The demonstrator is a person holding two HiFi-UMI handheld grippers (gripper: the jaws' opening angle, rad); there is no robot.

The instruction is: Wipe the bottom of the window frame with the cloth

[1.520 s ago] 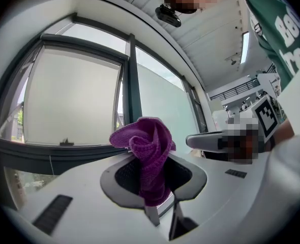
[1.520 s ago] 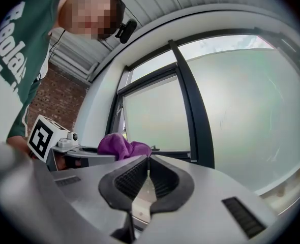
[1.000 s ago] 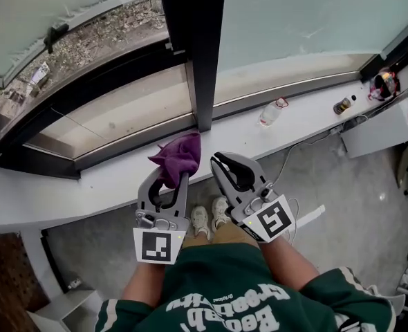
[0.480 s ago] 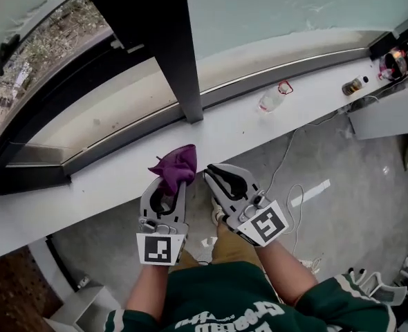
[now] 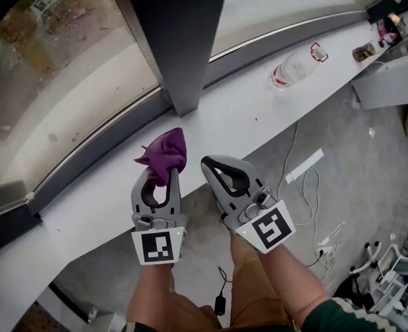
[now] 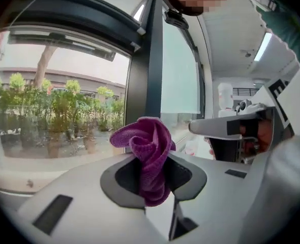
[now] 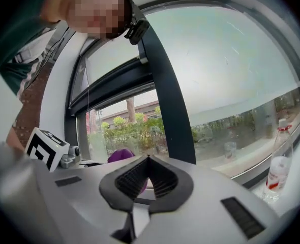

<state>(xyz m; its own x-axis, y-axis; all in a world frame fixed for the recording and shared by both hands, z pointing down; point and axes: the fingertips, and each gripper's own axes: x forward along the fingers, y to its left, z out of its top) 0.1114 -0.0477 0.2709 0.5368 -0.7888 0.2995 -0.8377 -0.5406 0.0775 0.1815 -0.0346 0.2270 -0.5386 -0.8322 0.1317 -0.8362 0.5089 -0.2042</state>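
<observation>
A bunched purple cloth (image 5: 164, 153) sticks out from the tips of my left gripper (image 5: 164, 173), which is shut on it above the white sill (image 5: 245, 120). The left gripper view shows the cloth (image 6: 150, 159) pinched between the jaws. My right gripper (image 5: 220, 168) hovers beside it to the right, shut with nothing in it; its tips meet in the right gripper view (image 7: 149, 159). The window frame's bottom rail (image 5: 100, 147) runs diagonally beyond the sill, with a dark upright post (image 5: 173, 43) just past the cloth.
A clear plastic bottle (image 5: 295, 66) with a red cap lies on the sill to the right, seen upright-looking in the right gripper view (image 7: 279, 161). A small jar (image 5: 364, 50) stands farther right. Cables (image 5: 308, 178) lie on the grey floor below.
The view has shifted closer to the sill and post. Both grippers stay side by side, the left still holding the cloth, now nearer the post's base.
</observation>
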